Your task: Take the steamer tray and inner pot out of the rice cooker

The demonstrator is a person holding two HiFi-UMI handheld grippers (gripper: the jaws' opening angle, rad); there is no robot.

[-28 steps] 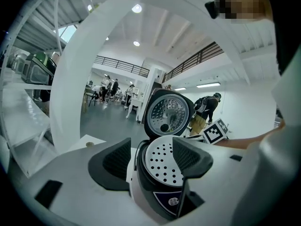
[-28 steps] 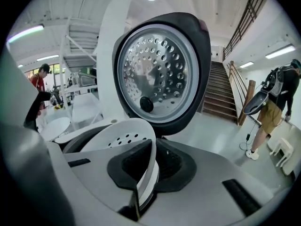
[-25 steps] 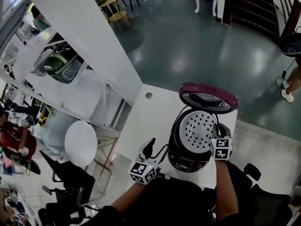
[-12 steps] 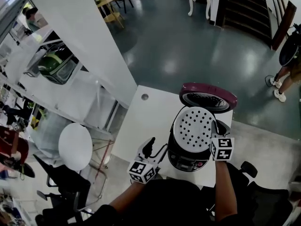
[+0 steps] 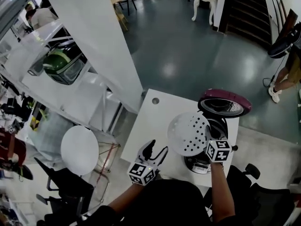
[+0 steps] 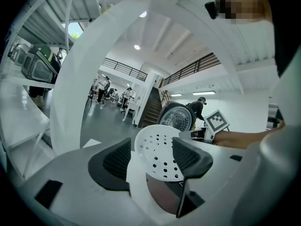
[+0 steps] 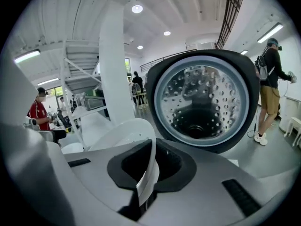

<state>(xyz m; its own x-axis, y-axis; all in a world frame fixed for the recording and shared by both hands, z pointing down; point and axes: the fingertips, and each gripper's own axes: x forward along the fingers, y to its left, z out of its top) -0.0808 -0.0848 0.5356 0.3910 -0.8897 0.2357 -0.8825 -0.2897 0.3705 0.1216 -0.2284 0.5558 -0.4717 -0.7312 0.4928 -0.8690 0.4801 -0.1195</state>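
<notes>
Head view: round, perforated white steamer tray (image 5: 186, 133) in right gripper (image 5: 208, 137).

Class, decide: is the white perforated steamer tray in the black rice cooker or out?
Out: the right gripper holds the white perforated steamer tray by its rim, clear of the black rice cooker.

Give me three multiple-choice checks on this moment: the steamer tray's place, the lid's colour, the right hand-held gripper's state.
1. Relative to the rice cooker, the steamer tray is: A inside it; B held up beside it; C under it.
2. The open lid's rim is: A maroon; B green; C yellow.
3. The right hand-held gripper is: A open, empty; B out of view; C shut on the tray's rim.
Answers: B, the head view shows it left of the cooker's opening; A, the rim shows maroon; C, the white rim sits pinched between its jaws.
</notes>
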